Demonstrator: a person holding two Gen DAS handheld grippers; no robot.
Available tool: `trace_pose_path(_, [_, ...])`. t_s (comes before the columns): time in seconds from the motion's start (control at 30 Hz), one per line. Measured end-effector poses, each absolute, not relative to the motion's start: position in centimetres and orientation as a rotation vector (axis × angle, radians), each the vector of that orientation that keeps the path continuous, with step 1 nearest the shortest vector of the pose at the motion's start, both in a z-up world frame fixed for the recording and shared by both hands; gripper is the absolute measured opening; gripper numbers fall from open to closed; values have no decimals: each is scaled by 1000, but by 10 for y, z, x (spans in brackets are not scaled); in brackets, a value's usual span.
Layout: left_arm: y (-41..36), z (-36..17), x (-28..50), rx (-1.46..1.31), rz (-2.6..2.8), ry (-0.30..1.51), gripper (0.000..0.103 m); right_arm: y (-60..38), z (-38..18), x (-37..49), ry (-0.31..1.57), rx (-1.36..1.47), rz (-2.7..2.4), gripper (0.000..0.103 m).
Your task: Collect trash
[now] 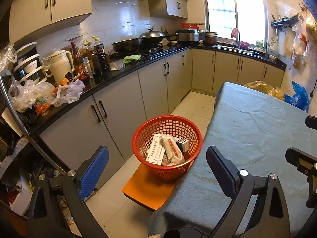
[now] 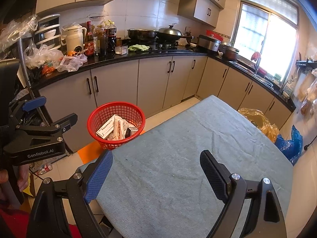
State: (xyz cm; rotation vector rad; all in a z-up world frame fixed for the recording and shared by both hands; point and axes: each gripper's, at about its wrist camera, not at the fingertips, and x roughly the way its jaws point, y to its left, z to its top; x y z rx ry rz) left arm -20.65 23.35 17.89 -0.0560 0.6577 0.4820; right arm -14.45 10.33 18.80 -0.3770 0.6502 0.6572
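Both the left gripper (image 1: 158, 170) and right gripper (image 2: 156, 175) have fingers wide and empty, while the red basket (image 2: 91, 123), beside the desk's (image 2: 178, 138) left edge, holds boxes and a wrapper partly hidden by its wall.

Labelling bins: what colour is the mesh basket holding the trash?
Red basket, clearest in the left wrist view.

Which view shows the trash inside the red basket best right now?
The left wrist view: the red basket sits near centre and close, so the white box, crumpled wrapper and small box inside read clearly. The right wrist view shows the same basket farther off, contents smaller.
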Motion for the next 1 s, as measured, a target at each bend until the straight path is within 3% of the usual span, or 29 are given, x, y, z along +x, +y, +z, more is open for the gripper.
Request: trace_pose_path(1.0, [239, 181, -209, -81, 526, 666, 98, 104, 183, -141, 659, -384, 669, 92])
